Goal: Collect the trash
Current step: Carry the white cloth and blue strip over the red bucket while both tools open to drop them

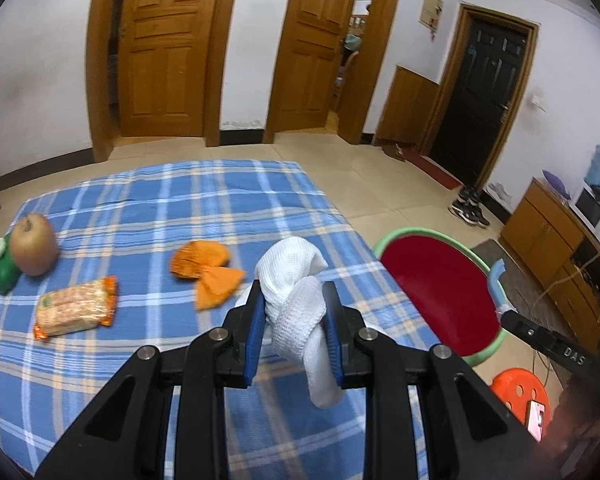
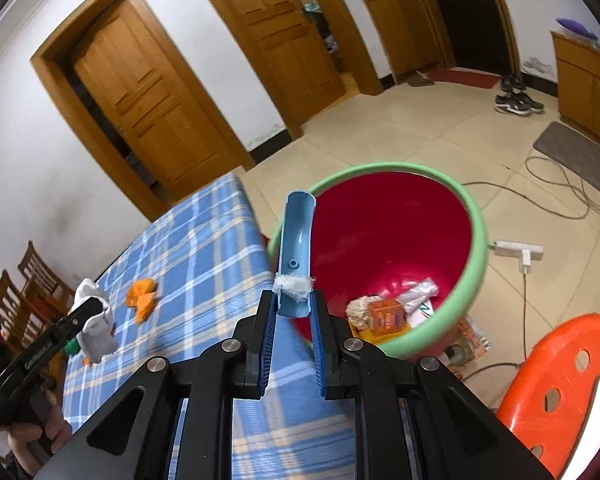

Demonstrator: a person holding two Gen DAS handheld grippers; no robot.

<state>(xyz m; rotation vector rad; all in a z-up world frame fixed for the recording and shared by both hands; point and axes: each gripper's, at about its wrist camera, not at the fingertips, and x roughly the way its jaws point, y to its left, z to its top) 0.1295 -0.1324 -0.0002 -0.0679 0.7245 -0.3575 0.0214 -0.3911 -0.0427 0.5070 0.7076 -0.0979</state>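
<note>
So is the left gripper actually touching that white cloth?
Touching. In the left wrist view the left gripper has the white cloth pinched between its blue pads, cloth bulging above and hanging below them.

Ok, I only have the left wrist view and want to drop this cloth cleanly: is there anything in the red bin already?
Observer: Yes. The right wrist view looks into the bin: an orange box, crumpled paper and a clear wrapper lie at the bottom.
Operator: What is the right claw carrying?
Observer: The right claw is shut on a light-blue curved plastic piece, a hollow channel with a white wad stuck across it.
Operator: Anything on the floor behind the bin?
Observer: A white power strip with a cord lies on the tiles beside it.
</note>
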